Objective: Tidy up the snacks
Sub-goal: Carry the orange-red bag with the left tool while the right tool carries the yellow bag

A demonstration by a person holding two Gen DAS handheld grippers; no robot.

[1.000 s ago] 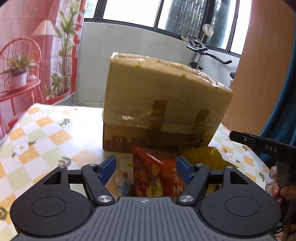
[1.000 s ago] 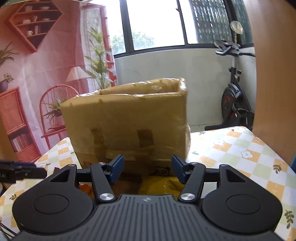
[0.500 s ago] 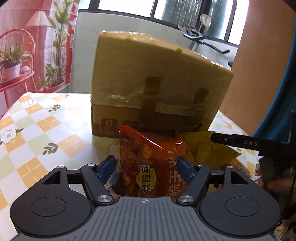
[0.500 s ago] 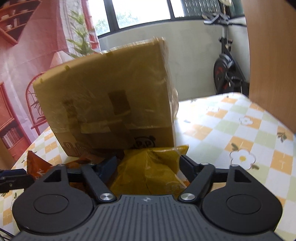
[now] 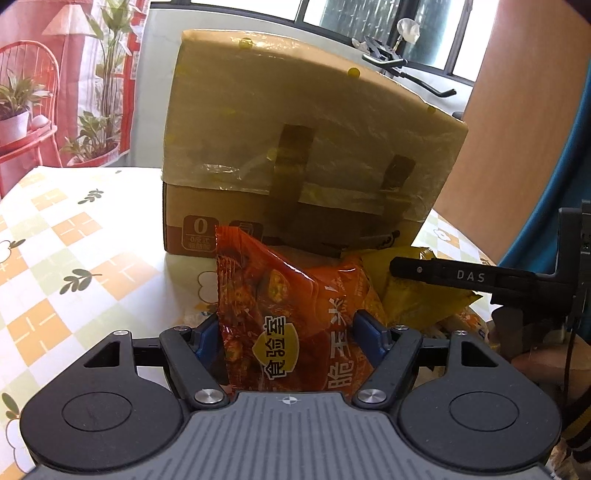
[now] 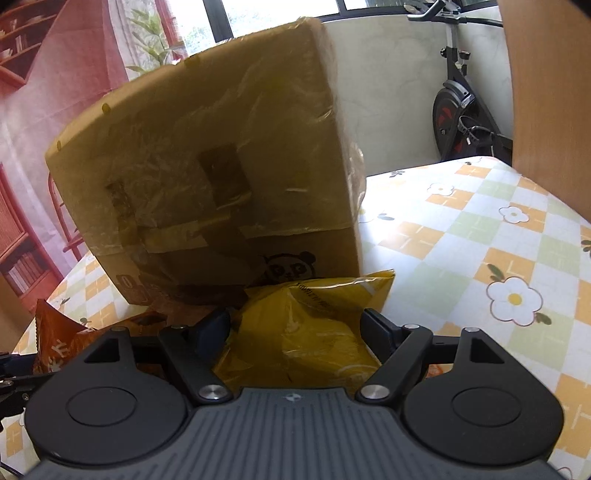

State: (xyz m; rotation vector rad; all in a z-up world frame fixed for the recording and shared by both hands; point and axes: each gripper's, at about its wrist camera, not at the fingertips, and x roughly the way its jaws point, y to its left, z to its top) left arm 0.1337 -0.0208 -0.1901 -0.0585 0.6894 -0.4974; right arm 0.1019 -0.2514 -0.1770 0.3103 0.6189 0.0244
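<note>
snack packets lie on the checked floral tablecloth against the taped brown cardboard box. left gripper has its blue pads pressed on the glossy red-orange crisp bag. right gripper straddles the crinkled yellow packet; contact uncertain. exercise bike at 1 o'clock.

- Bright windows run along the back wall.
- A pink mural shows a red chair and plants.
- An exercise bike stands near a wooden panel.
- A checked floral tablecloth covers the table.
</note>
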